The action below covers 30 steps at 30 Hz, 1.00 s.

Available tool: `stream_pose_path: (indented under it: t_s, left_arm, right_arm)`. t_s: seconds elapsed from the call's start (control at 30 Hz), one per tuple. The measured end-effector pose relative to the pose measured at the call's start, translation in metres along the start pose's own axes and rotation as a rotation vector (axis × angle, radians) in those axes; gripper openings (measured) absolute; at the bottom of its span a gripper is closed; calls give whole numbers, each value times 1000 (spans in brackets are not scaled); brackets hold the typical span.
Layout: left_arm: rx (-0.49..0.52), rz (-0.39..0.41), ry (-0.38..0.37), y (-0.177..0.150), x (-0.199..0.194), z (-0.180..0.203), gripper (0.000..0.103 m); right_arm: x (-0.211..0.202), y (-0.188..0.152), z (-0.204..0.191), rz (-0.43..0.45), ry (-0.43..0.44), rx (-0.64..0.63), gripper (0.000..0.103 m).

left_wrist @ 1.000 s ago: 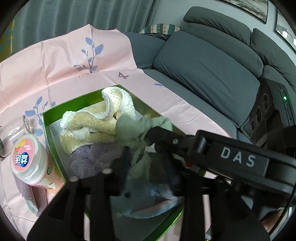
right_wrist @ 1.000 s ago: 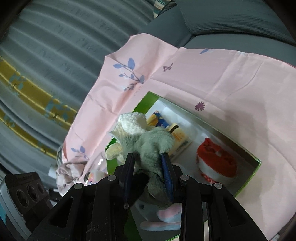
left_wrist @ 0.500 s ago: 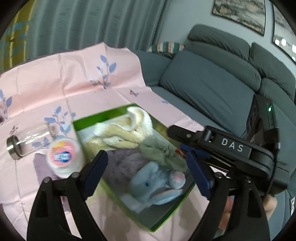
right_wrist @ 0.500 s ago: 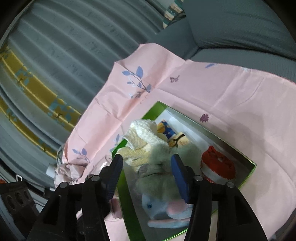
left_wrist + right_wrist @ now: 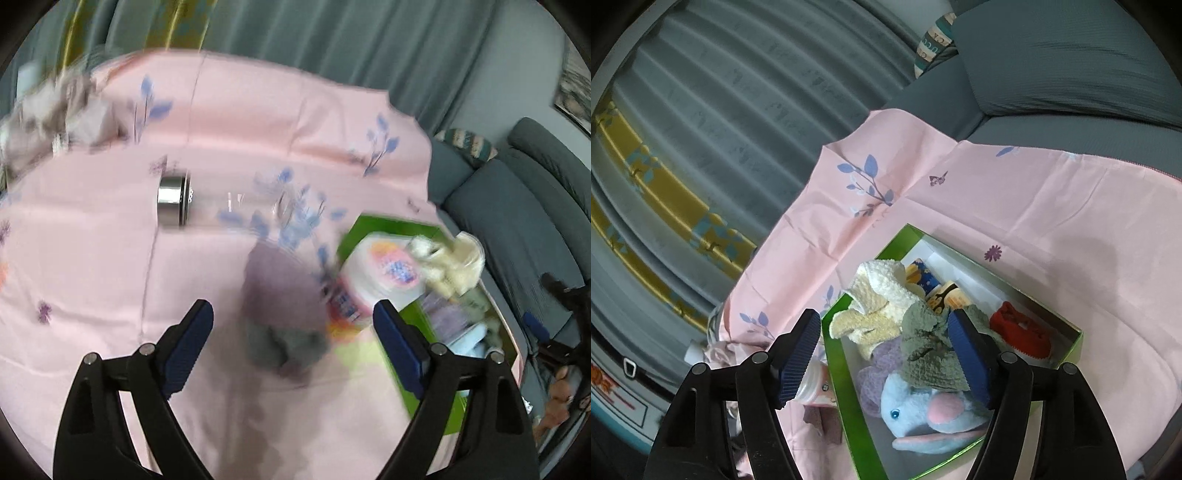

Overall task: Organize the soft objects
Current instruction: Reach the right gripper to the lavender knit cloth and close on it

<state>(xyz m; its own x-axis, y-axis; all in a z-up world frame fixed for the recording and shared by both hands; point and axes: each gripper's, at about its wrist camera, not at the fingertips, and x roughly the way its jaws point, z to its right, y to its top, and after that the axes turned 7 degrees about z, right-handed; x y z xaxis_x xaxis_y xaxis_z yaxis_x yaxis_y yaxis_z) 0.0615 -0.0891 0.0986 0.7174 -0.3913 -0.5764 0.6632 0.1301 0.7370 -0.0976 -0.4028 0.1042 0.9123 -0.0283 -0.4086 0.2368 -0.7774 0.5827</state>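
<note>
Blue plush elephant (image 5: pixel 923 417) lies lengthwise in green box (image 5: pixel 849 406), head toward camera.

Green box (image 5: pixel 849 398) crammed with soft things; pink cloth (image 5: pixel 110 277) beside mostly bare

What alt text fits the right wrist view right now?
Open right gripper, its jaws just widened and empty, hovers over a green-walled box on a pink floral sheet. Inside lie a grey-green knitted cloth, cream fluffy towel, blue plush elephant and red knitted item.
</note>
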Motion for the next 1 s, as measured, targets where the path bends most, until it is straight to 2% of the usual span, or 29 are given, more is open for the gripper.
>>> stream_pose_path:
  t_s: [0.07,0.2,0.27,0.3,0.33,0.43,0.47,0.53,0.57,0.63,0.7,0.77,0.87,1.0]
  left_arm:
    - [-32,-47,-4,-6,19,-11,87]
    - [-92,-90,-58,-9,43,-17,80]
    - [-98,-104,-84,-10,54,-15,79]
    - [-98,-119,-81,-10,58,-15,75]
    - [-105,-141,-58,-12,64,-16,64]
    - [-113,-133,-41,-15,70,-16,54]
    - [-105,-130,-33,-16,70,-15,47]
    - [-86,-145,15,-17,73,-16,16]
    - [-78,-149,39,-17,73,-17,15]
    - [-115,-145,18,-16,62,-24,12]
    - [-140,-102,40,-17,38,-28,12]
    - [-133,-101,44,-22,20,-28,12]
    - [-154,-129,42,-37,-10,-34,12]
    - [-124,-136,83,-52,-44,-41,12]
  right_arm:
    - [0,-1,-2,-7,5,-10,73]
    - [2,-3,-6,-11,0,-34,73]
    - [3,-3,-6,-16,-3,-33,73]
    - [4,-4,-6,-19,-4,-31,73]
    - [4,-4,-5,-21,-6,-31,73]
    - [4,-4,-8,-19,-14,-45,73]
    - [4,-5,-9,-18,-16,-52,73]
    - [6,-7,-15,-22,-15,-69,73]
    - [7,-8,-18,-28,-10,-81,73]
    - [8,-11,-25,-40,-4,-104,73]
    - [9,-16,-36,-58,-13,-141,73]
    - [10,-23,-49,-81,1,-181,73]
    - [14,-37,-75,-151,66,-250,73]
    - [24,-68,-112,-288,171,-348,73]
